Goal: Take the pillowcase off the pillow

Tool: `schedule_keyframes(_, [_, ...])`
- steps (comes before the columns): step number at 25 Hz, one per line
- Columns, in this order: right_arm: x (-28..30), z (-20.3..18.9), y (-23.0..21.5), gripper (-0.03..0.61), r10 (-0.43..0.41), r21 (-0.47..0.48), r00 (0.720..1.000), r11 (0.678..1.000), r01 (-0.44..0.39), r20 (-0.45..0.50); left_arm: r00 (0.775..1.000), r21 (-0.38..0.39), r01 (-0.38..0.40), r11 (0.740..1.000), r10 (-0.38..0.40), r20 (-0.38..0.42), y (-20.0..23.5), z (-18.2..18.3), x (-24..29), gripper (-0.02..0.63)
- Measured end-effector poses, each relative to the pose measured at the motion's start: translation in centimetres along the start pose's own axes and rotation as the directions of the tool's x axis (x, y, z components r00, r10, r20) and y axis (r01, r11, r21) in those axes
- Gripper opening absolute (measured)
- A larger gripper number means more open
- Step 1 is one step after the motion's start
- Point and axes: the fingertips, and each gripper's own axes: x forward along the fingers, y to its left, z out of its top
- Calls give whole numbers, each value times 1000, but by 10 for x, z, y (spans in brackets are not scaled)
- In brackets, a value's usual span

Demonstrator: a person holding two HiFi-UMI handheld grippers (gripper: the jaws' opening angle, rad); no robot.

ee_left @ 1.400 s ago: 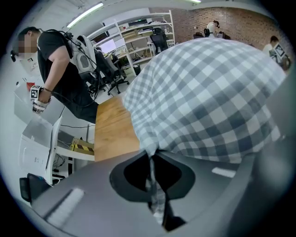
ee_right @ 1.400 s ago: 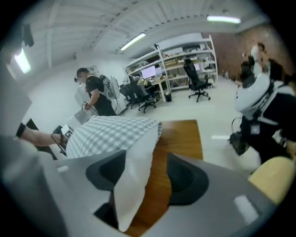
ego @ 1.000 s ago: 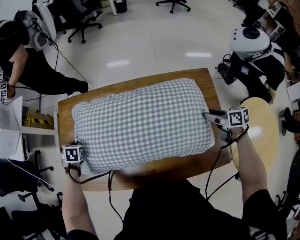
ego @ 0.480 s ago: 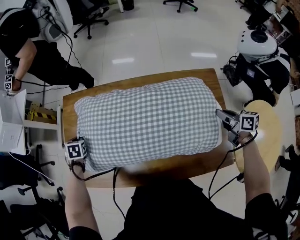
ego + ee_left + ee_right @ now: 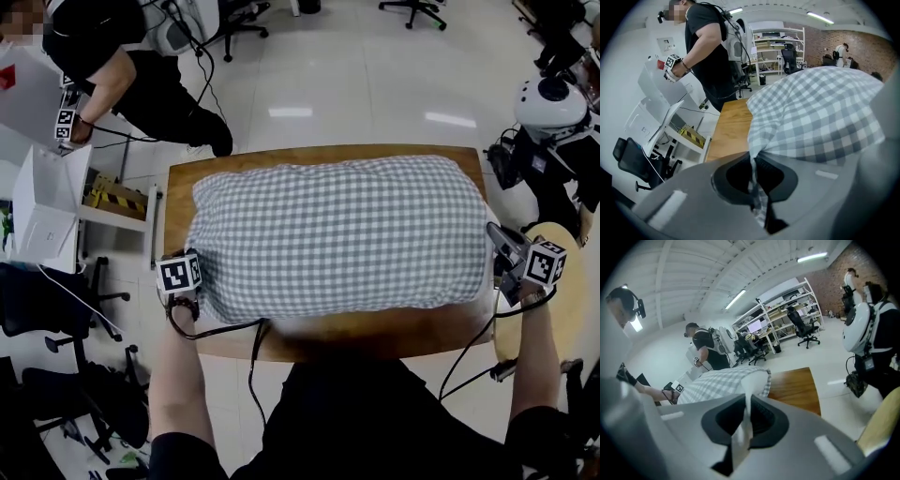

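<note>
Gingham pillowcase (image 5: 820,117): likely soft, light; corner pinched in closed left gripper (image 5: 754,161) jaws.
Inner pillow (image 5: 752,380): probably squashy; edge clamped in closed right gripper (image 5: 746,404) jaws.

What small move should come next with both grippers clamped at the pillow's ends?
Probably draw the right gripper outward: it pinches the white pillow corner poking from the checked pillowcase, whose opposite corner the left gripper clamps.

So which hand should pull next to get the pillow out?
Right, probably: the right gripper pinches the white pillow at the open end; the left gripper just anchors the checked pillowcase corner.
</note>
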Motion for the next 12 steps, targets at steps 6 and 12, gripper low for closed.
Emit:
schedule_keyframes(6, [-8, 4, 0, 12, -72, -2, 997, 997, 72, 22, 1000, -97, 0, 995, 1, 19, 18, -1, -4, 9])
schedule_keyframes(12, [-28, 12, -7, 12, -134, -27, 990, 990, 135, 53, 999, -130, -33, 991, 37, 30, 36, -8, -15, 6])
